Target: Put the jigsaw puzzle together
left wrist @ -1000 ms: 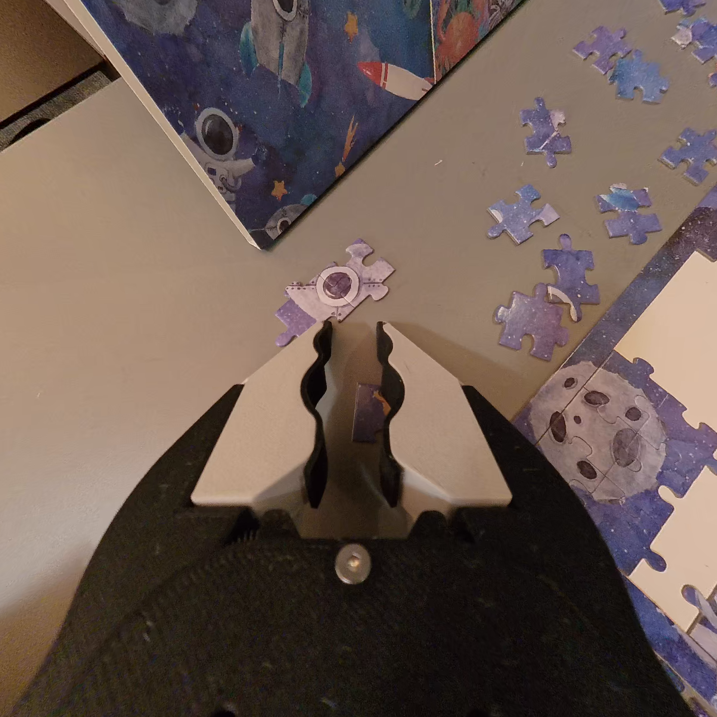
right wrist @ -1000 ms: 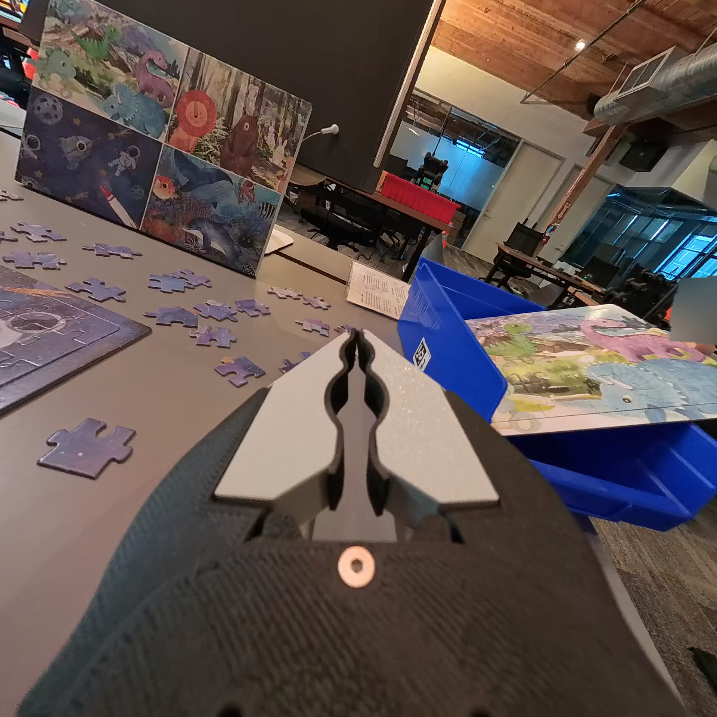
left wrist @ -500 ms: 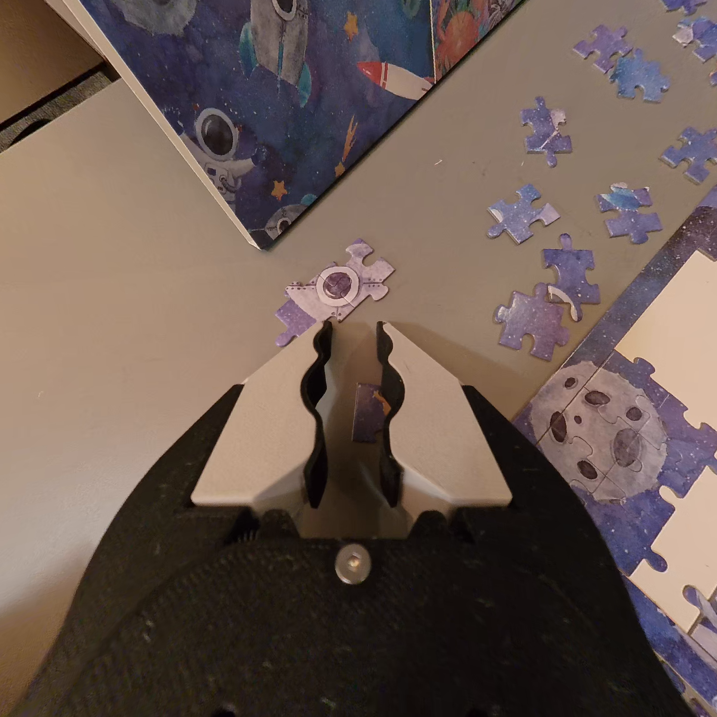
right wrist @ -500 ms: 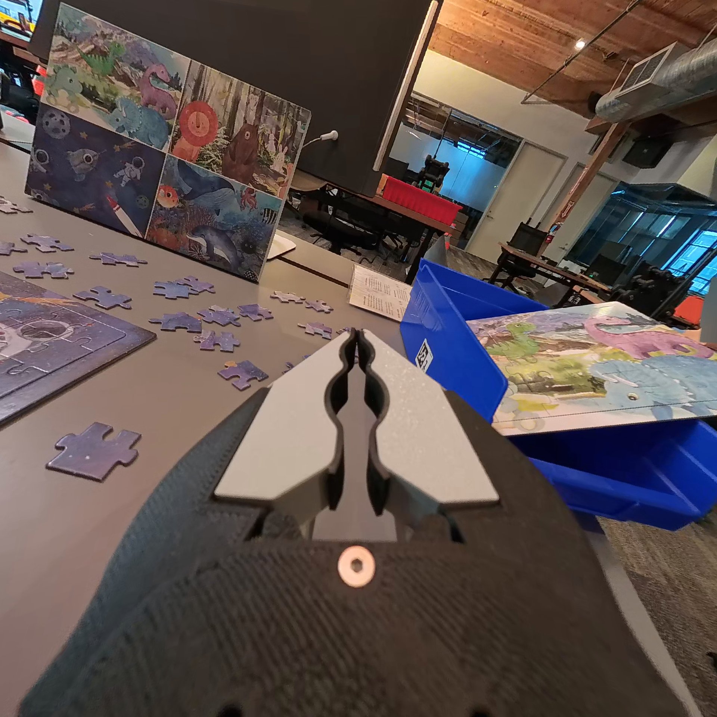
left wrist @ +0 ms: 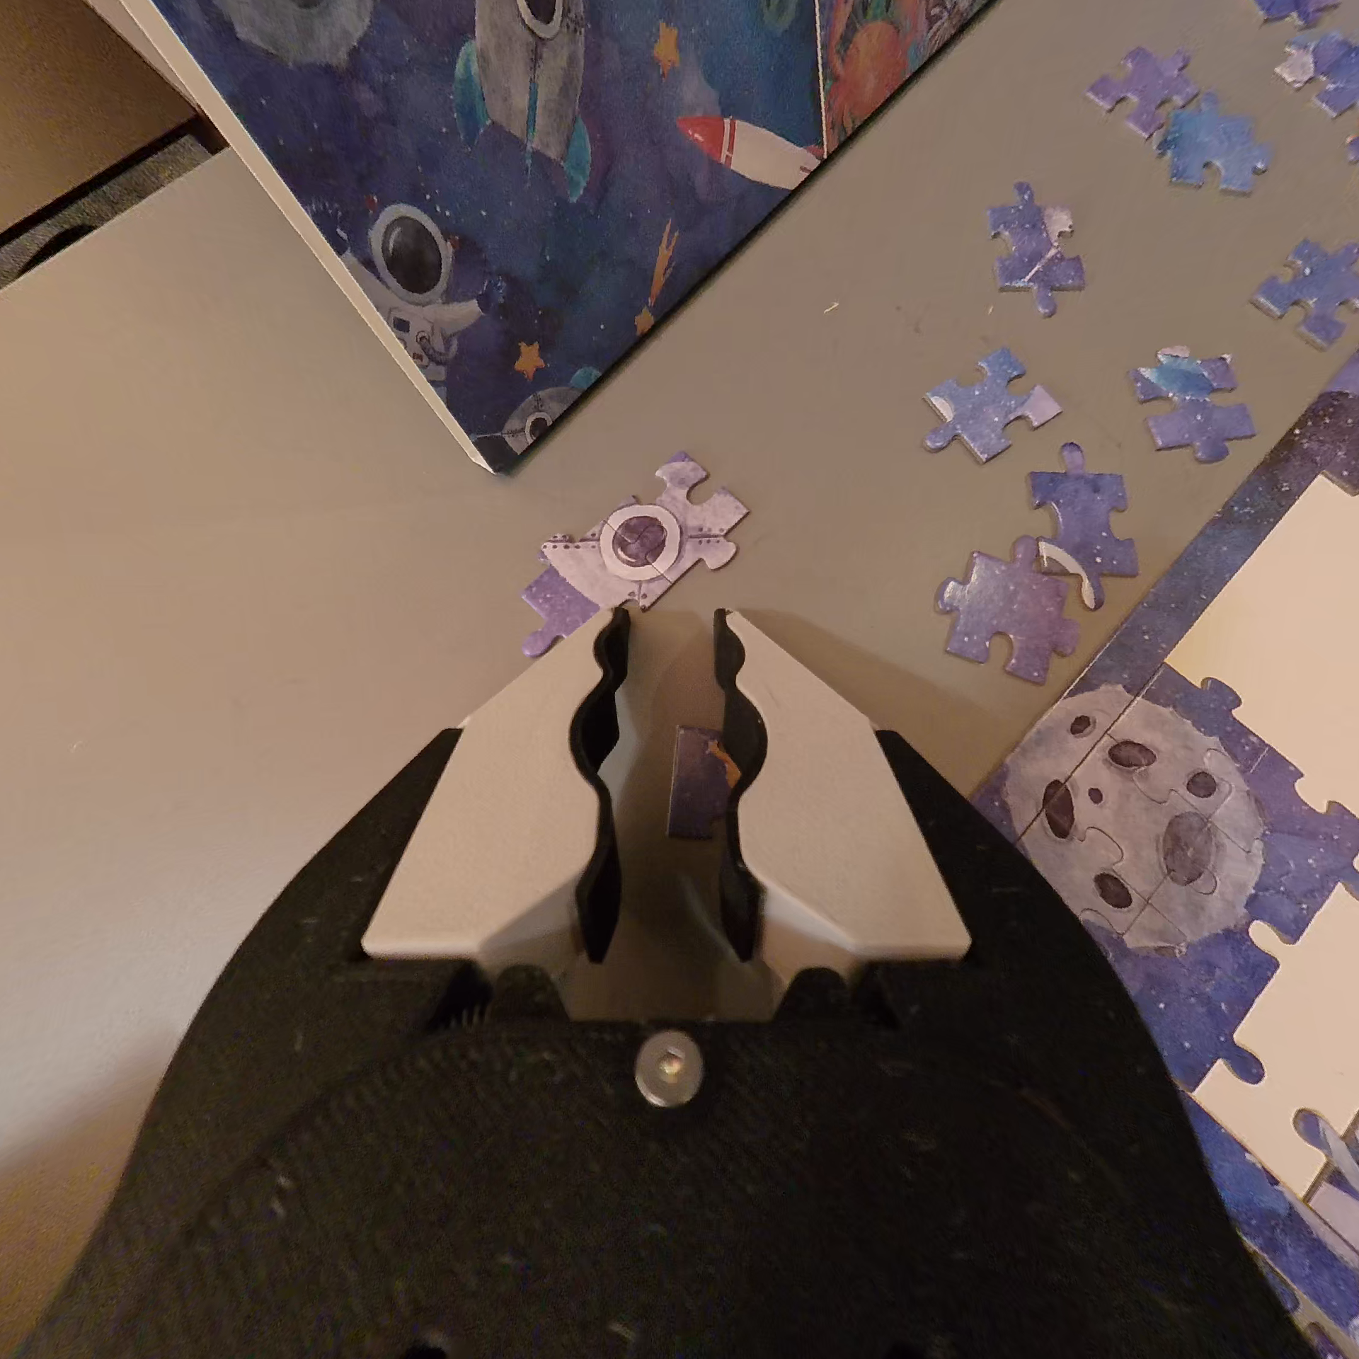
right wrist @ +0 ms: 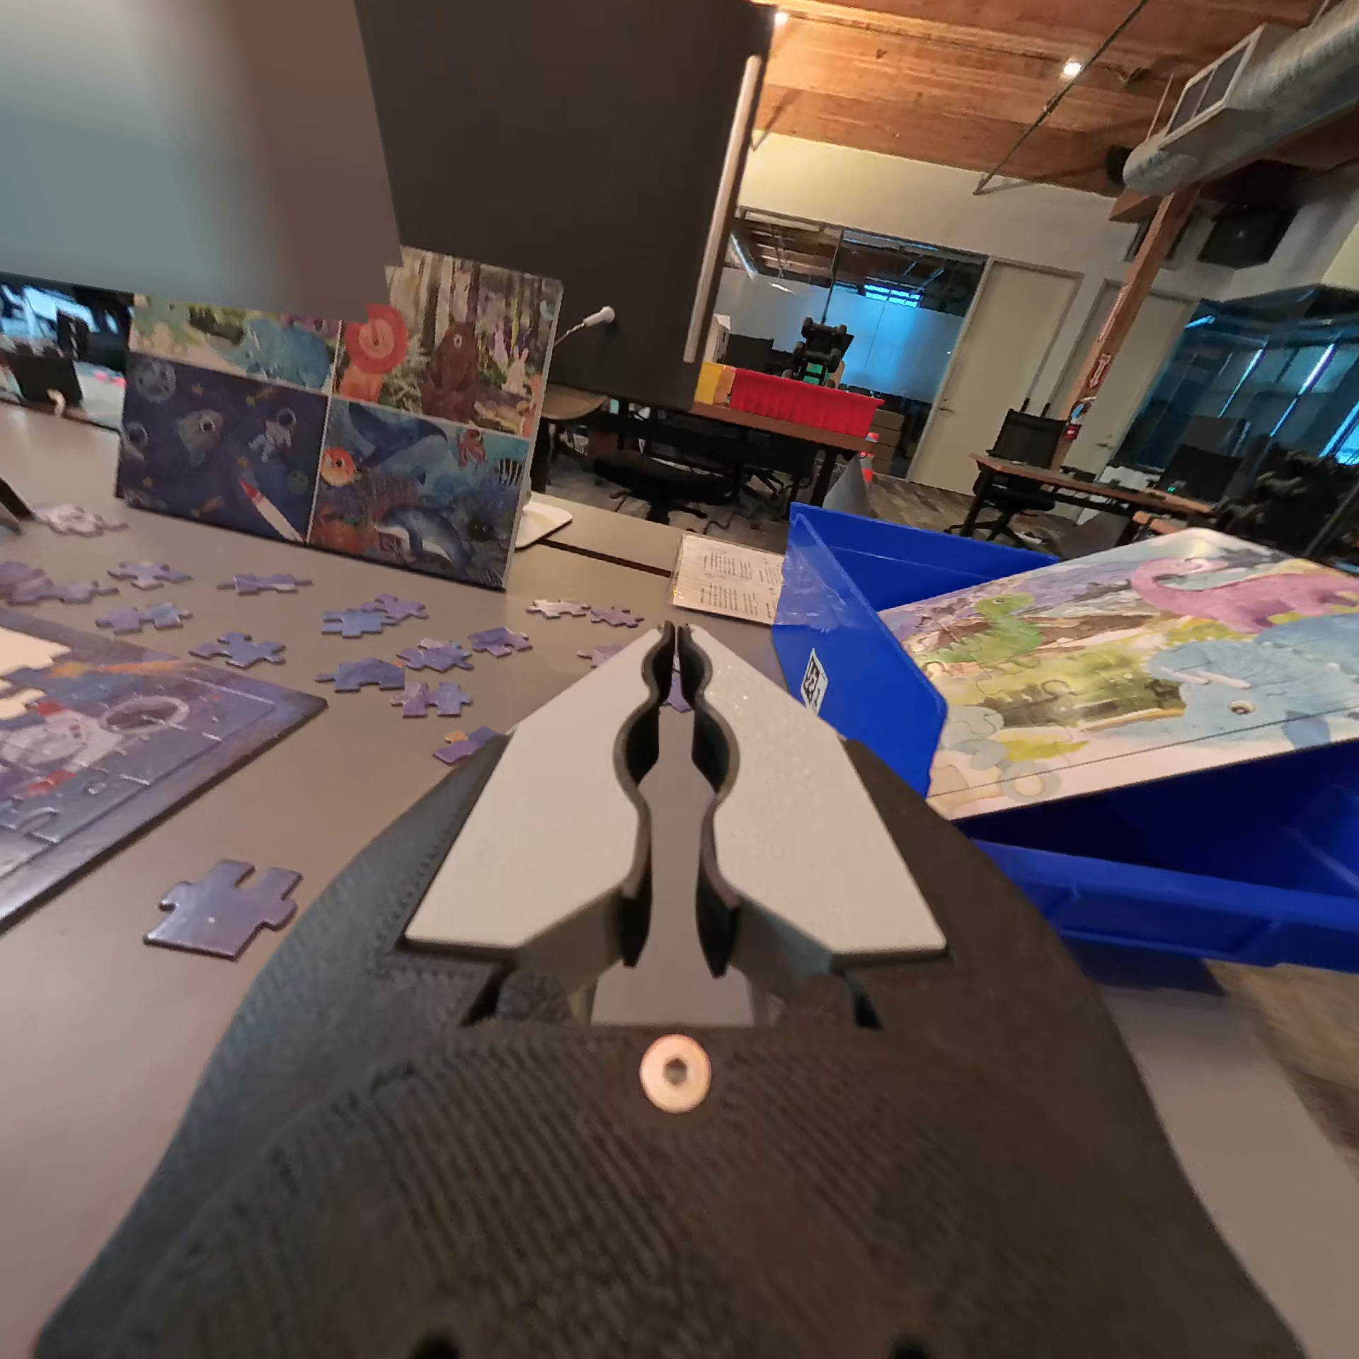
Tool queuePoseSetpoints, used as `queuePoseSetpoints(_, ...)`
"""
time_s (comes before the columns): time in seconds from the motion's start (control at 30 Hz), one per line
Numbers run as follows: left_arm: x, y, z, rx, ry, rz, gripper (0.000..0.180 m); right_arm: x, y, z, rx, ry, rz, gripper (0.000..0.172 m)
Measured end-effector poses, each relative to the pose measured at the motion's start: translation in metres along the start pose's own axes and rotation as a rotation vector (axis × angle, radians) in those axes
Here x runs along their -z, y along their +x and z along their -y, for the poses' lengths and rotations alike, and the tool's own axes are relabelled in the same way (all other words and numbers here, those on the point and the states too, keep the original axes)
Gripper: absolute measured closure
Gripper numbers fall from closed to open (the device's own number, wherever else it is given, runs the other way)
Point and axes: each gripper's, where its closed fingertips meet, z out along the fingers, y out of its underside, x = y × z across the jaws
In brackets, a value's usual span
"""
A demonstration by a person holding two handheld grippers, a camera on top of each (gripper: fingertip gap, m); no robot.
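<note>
**A:** What's at the left gripper point(left wrist: 671, 618)?

**B:** Its fingers stand apart over the bench point(left wrist: 184, 588), tips just short of two joined porthole pieces point(left wrist: 638, 544). A small purple piece point(left wrist: 695, 783) shows between them beside one pad, unclamped.

**A:** And the right gripper point(right wrist: 676, 631)?

**B:** Fingers clenched on nothing, with the blue bin point(right wrist: 860, 662) just to its right.

A plain grey tabletop point(left wrist: 220, 515) carries scattered puzzle pieces point(left wrist: 989, 404) in starry blue and violet. One pale lilac joined pair point(left wrist: 640, 544) shows a white-ringed dark porthole. The box lid point(left wrist: 559, 184) is deep blue with a grey rocket, a white astronaut and orange stars. The puzzle board point(left wrist: 1176, 846) shows a grey cratered moon on speckled purple, with cream gaps. The bin point(right wrist: 868, 662) is bright blue, bearing a pastel green and pink dinosaur board point(right wrist: 1140, 662). Both tongs have light grey fingers point(right wrist: 559, 794) with black pads.
</note>
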Motion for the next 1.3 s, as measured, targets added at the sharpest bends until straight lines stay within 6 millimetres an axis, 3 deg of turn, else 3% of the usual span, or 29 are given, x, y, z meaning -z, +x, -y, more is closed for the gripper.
queuePoseSetpoints(0.57, -0.0001, 0.0001, 0.0, 0.001, 0.0, -0.001, 0.157, 0.0007, 0.0102, -0.0059, -0.088, -0.018, -0.012, 0.172)
queuePoseSetpoints(1.3, -0.0001, 0.0001, -0.0001, -0.002, 0.0, 0.001, 0.157, -0.0001, 0.0089, -0.0067, -0.074, -0.025, -0.008, 0.171)
